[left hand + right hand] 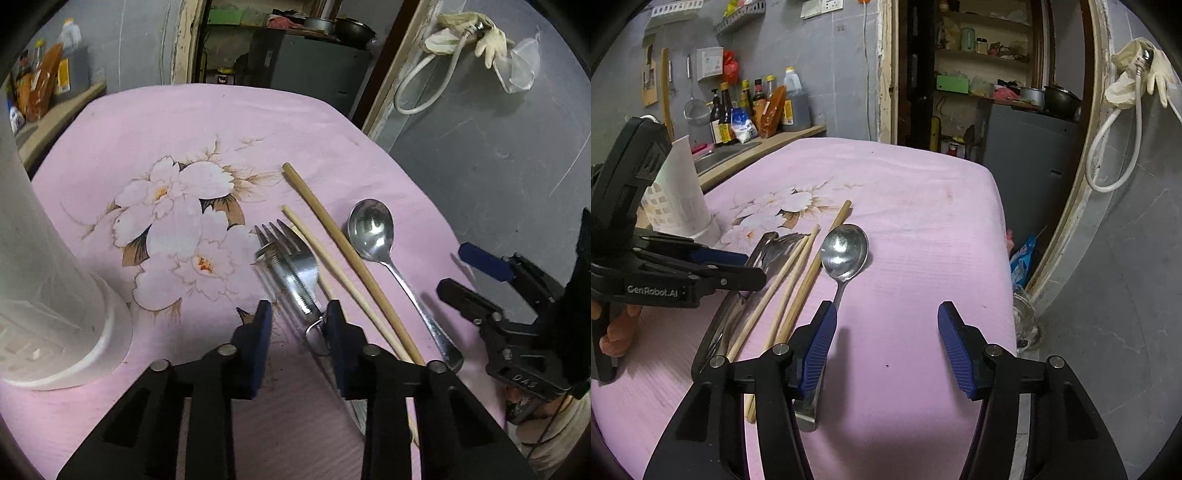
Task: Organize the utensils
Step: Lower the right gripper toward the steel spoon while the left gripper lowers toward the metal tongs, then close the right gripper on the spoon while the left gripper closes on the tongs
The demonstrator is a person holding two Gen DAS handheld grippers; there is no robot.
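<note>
Near the table's [155,122] right edge lie fork [295,258], chopsticks [351,254] and spoon [844,251] — the left gripper [299,314], marked "GenRobot.AI", narrowed around the fork's handle; the right gripper [886,314] spread wide, holding nothing.

Home kitchen: sauce bottles [753,107], pots [1060,98] on shelves.

The steel spoon [373,230] is lying bowl-up, handle running toward the camera. Just left of the spoon, wooden chopsticks [347,254] are lying almost parallel to it. Left again, a fork [291,258] and serrated knife [295,284] are resting overlapped. Well left, a white perforated holder [55,295] is standing upright.
</note>
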